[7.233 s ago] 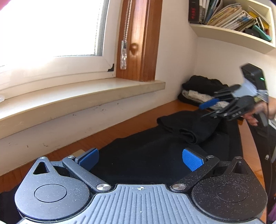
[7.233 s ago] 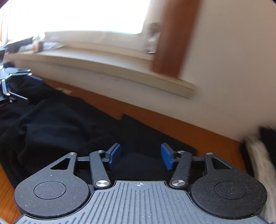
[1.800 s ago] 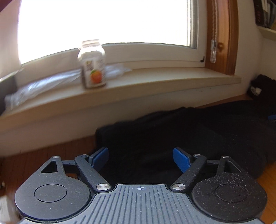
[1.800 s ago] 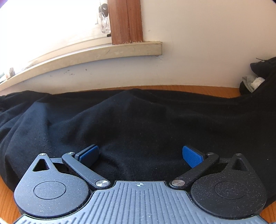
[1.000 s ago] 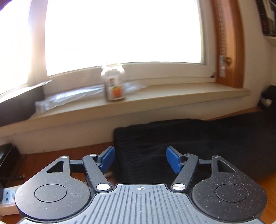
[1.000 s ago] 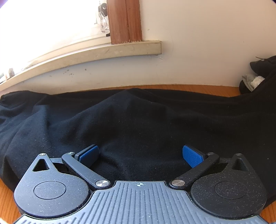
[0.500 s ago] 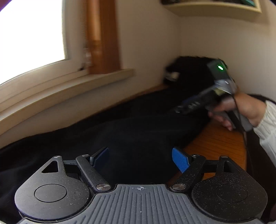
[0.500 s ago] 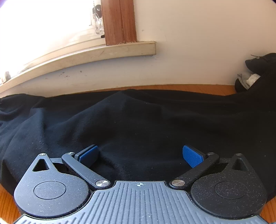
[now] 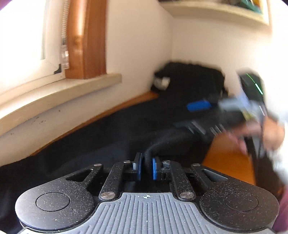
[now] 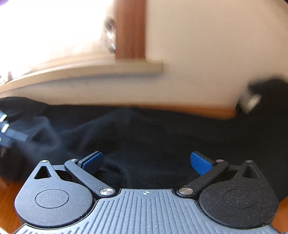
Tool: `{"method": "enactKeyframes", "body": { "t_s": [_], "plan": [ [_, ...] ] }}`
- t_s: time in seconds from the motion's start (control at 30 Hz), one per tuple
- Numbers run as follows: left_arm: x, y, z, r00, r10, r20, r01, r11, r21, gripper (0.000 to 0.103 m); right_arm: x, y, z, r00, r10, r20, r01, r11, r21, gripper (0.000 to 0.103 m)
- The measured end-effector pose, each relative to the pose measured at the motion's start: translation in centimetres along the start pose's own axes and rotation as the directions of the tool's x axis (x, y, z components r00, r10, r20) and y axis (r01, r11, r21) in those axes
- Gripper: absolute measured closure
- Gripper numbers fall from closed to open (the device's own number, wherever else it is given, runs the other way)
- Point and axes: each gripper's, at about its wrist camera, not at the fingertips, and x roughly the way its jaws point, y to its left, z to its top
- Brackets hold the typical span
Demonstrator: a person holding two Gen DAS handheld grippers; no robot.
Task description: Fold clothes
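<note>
From the left wrist camera, the left gripper (image 9: pixel 145 169) has its two blue pads drawn almost together, pinching a raised fold of the black garment (image 9: pixel 108 136) between them. The cloth spreads over the wooden table (image 9: pixel 228 158) from its near left edge back toward the far right corner, running alongside the wall under the window sill (image 9: pixel 59 93). At that far corner sits a dark pile of clothes (image 9: pixel 190 77) with a pale patch in it, touching the garment's far end. To the right, blurred, the right gripper (image 9: pixel 198 106) hangs over the cloth, held by a hand (image 9: pixel 270 133) above the bare wood at the table's near right edge. A shelf (image 9: pixel 216 9) runs along the wall overhead.

From the right wrist camera, the right gripper (image 10: pixel 146 162) has its jaws spread wide, with nothing between the pads; the black garment (image 10: pixel 153 136) lies under and ahead of them, rumpled, covering the table (image 10: pixel 189 108) but for a strip of wood along the far edge by the wall. At the left edge, blurred, is part of the left gripper (image 10: pixel 10 135) on the cloth. The pile of clothes (image 10: pixel 266 97) sits at the far right corner.
</note>
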Motion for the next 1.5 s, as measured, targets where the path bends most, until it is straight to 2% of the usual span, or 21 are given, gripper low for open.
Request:
{"method": "enactKeyframes", "body": {
  "t_s": [0.1, 0.2, 0.3, 0.37, 0.47, 0.67, 0.73, 0.8, 0.87, 0.93, 0.97, 1.0, 1.13, 1.17, 1.23, 1.27, 1.3, 1.5],
  "plan": [
    [-0.3, 3.0, 0.3, 0.996, -0.073, 0.040, 0.078, 0.988, -0.135, 0.091, -3.1, 1.1, -0.3, 0.998, 0.025, 0.064, -0.024, 1.000, -0.018, 0.000],
    [-0.5, 4.9, 0.4, 0.996, -0.054, 0.067, 0.065, 0.980, -0.186, 0.091, -5.2, 2.5, -1.1, 0.994, 0.086, 0.072, -0.084, 0.996, -0.026, 0.000],
    [-0.6, 6.0, 0.5, 0.996, -0.033, 0.083, 0.050, 0.976, -0.210, 0.091, -6.0, 3.9, -1.9, 0.982, 0.182, 0.057, -0.180, 0.983, -0.038, 0.010],
    [-0.5, 6.3, 0.6, 0.996, -0.023, 0.089, 0.042, 0.975, -0.217, 0.091, -5.6, 5.1, -2.1, 0.969, 0.248, 0.018, -0.246, 0.967, -0.057, 0.034],
    [-0.9, 6.5, 0.7, 0.996, 0.008, 0.093, 0.012, 0.976, -0.217, 0.091, -3.7, 7.2, -1.8, 0.960, 0.275, -0.042, -0.278, 0.952, -0.127, 0.043],
    [-2.6, 6.2, 0.5, 0.995, 0.036, 0.097, -0.016, 0.980, -0.201, 0.091, 0.3, 10.9, 0.7, 0.936, 0.335, -0.110, -0.351, 0.914, -0.204, 0.045],
    [-3.5, 5.4, 0.5, 0.993, 0.062, 0.104, -0.045, 0.986, -0.160, 0.084, 1.0, 10.6, 1.8, 0.933, 0.348, -0.090, -0.358, 0.918, -0.170, 0.053],
    [-4.4, 4.5, 0.5, 0.989, 0.091, 0.114, -0.078, 0.991, -0.113, 0.059, 1.6, 9.7, 3.0, 0.924, 0.378, -0.060, -0.382, 0.921, -0.074, 0.055],
    [-5.3, 3.8, 0.4, 0.988, 0.088, 0.126, -0.078, 0.994, -0.080, 0.045, 2.0, 8.2, 3.9, 0.913, 0.406, -0.032, -0.405, 0.913, 0.042, 0.057],
    [-5.7, 2.9, 0.0, 0.989, 0.066, 0.130, -0.061, 0.997, -0.037, 0.038, 2.7, 7.4, 4.3, 0.909, 0.415, -0.021, -0.410, 0.904, 0.122, 0.057],
    [-5.8, 2.4, -0.1, 0.990, 0.054, 0.131, -0.052, 0.999, -0.014, 0.027, 3.1, 7.1, 4.5, 0.909, 0.416, -0.018, -0.409, 0.900, 0.153, 0.057],
    [-5.7, 2.0, -0.4, 0.991, 0.050, 0.123, -0.052, 0.999, 0.009, 0.021, 3.5, 6.9, 4.7, 0.909, 0.417, -0.015, -0.407, 0.894, 0.185, 0.057],
    [-4.1, 0.2, -1.4, 0.996, 0.065, 0.060, -0.071, 0.992, 0.101, 0.021, 4.6, 6.4, 5.1, 0.909, 0.416, -0.006, -0.398, 0.875, 0.276, 0.056],
    [-3.7, -0.2, -1.6, 0.997, 0.070, 0.045, -0.075, 0.989, 0.125, 0.023, 4.6, 6.4, 5.0, 0.910, 0.414, -0.004, -0.396, 0.874, 0.283, 0.056],
    [-3.0, -0.1, -1.9, 0.995, 0.100, 0.016, -0.102, 0.987, 0.121, 0.043, 4.2, 6.5, 4.9, 0.910, 0.415, -0.001, -0.397, 0.872, 0.286, 0.056],
    [-2.8, 0.3, -2.0, 0.994, 0.112, 0.005, -0.112, 0.988, 0.106, 0.070, 4.0, 6.5, 4.7, 0.909, 0.416, 0.000, -0.399, 0.871, 0.285, 0.056],
    [-2.8, 0.9, -2.0, 0.993, 0.118, -0.002, -0.118, 0.989, 0.086, 0.089, 3.8, 6.5, 4.6, 0.909, 0.417, 0.000, -0.400, 0.872, 0.281, 0.056],
    [-4.1, 3.9, -1.5, 0.995, 0.095, 0.042, -0.094, 0.995, -0.040, 0.093, 2.9, 6.5, 3.6, 0.909, 0.415, -0.036, -0.402, 0.897, 0.182, 0.054]
  ]
}}
